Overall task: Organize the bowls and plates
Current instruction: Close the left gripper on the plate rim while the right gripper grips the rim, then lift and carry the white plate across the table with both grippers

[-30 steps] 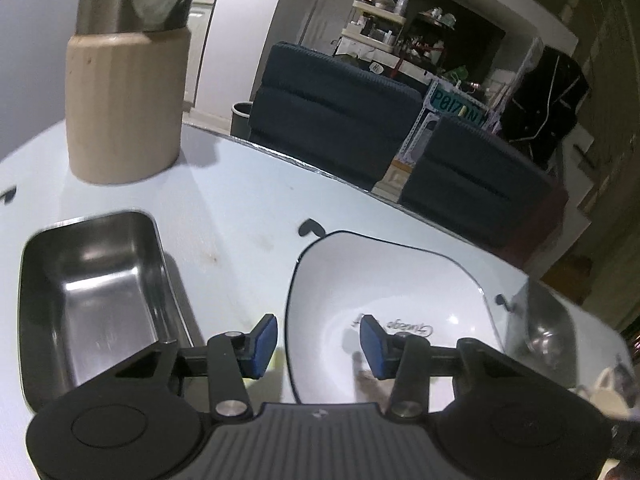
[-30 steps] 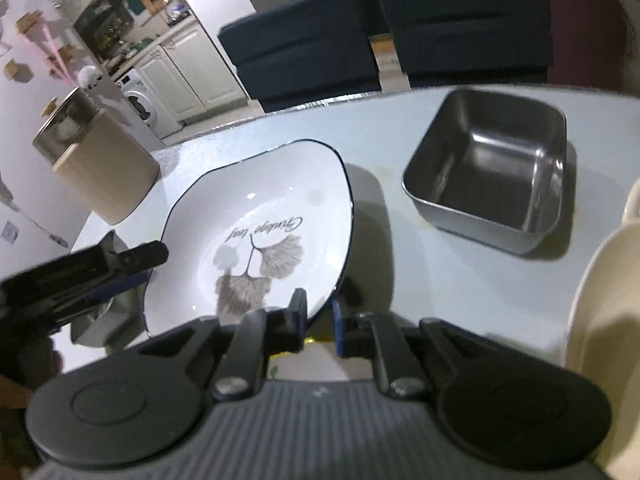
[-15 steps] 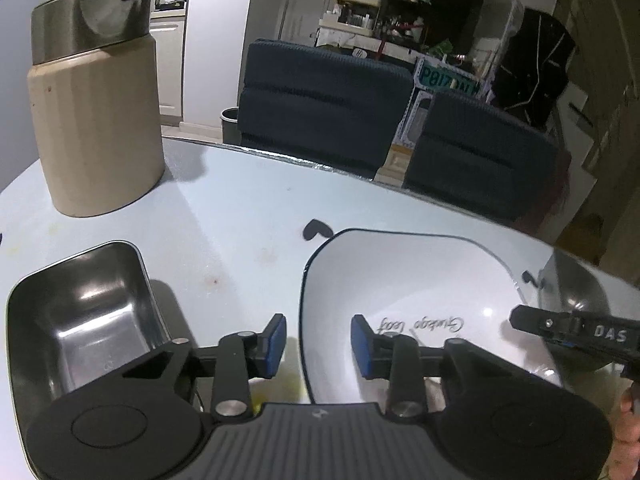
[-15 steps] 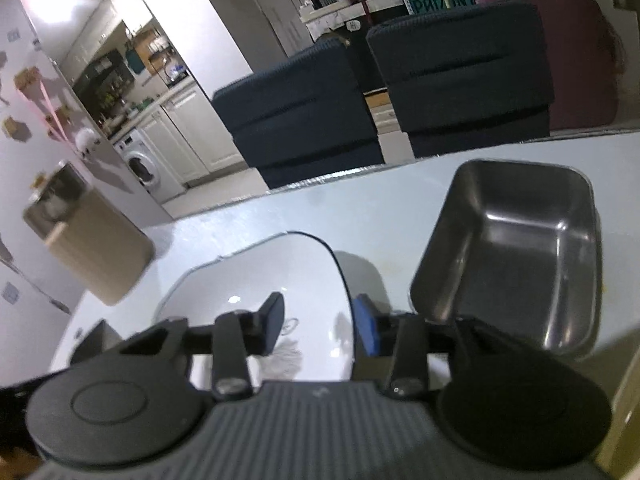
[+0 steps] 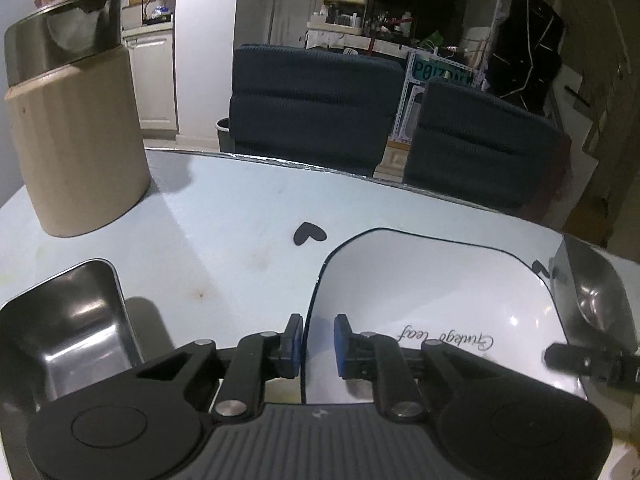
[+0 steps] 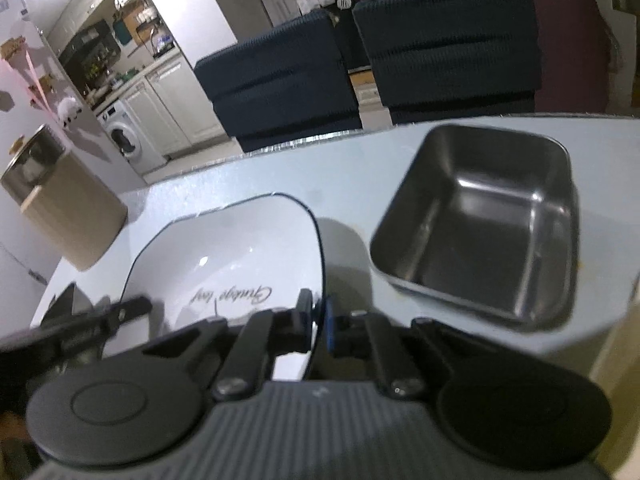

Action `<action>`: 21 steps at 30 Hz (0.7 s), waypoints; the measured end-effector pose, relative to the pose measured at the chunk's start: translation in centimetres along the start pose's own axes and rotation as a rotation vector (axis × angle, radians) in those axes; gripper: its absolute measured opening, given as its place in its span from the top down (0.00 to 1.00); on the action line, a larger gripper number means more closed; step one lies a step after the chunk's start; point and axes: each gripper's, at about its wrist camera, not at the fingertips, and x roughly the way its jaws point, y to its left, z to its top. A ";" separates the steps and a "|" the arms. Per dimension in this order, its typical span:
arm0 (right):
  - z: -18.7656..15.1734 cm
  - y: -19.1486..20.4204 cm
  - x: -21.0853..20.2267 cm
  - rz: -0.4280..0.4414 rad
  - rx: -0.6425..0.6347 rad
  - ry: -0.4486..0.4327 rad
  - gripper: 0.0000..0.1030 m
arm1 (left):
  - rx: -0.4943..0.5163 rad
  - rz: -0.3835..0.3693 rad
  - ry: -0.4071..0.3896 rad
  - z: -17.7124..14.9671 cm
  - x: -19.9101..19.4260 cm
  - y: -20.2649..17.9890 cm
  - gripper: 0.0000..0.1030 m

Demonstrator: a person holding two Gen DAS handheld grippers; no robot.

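Note:
A white plate [image 5: 440, 292] with a thin dark rim and a leaf print lies on the pale table [image 5: 240, 232]. My left gripper [image 5: 318, 340] straddles its left rim. Its jaws are closing, and a strip of plate shows between the rim and the inner pad. In the right wrist view the same plate [image 6: 224, 264] has its right rim pinched between the pads of my right gripper [image 6: 317, 320], whose jaws are closing. A steel rectangular bowl [image 5: 68, 340] sits left of the plate. A second steel bowl [image 6: 480, 232] sits to its right.
A tall beige canister [image 5: 76, 140] with a steel lid stands at the table's back left. Two dark blue chairs [image 5: 312, 104] stand beyond the far edge. A cream object [image 6: 624, 352] fills the right wrist view's right edge. Bare tabletop lies behind the plate.
Both grippers sank and moved in onto opposite rims of the plate. The left jaws narrowed around the left rim. The right jaws widened, then closed on the right rim.

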 end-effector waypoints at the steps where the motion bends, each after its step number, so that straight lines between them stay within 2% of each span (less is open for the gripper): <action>1: -0.1 -0.1 -0.1 0.005 -0.005 0.002 0.91 | -0.005 -0.005 0.007 0.1 0.1 0.0 0.83; 4: -0.2 -0.7 0.0 0.037 0.003 0.003 0.91 | -0.004 -0.030 0.049 0.7 0.4 0.4 0.83; 7: -0.3 -1.5 0.4 0.065 0.043 0.015 0.91 | -0.053 -0.077 0.096 1.2 1.1 1.2 0.81; 11: -0.6 -0.9 0.4 0.058 0.040 0.014 0.89 | -0.084 -0.123 0.117 1.6 1.9 1.8 0.79; 18: -0.8 -1.0 0.3 0.070 0.061 0.009 0.89 | -0.037 -0.141 0.120 1.6 2.1 1.6 0.80; 21: -1.1 -1.0 0.0 0.059 0.058 -0.007 0.89 | -0.051 -0.137 0.126 1.6 2.0 1.7 0.81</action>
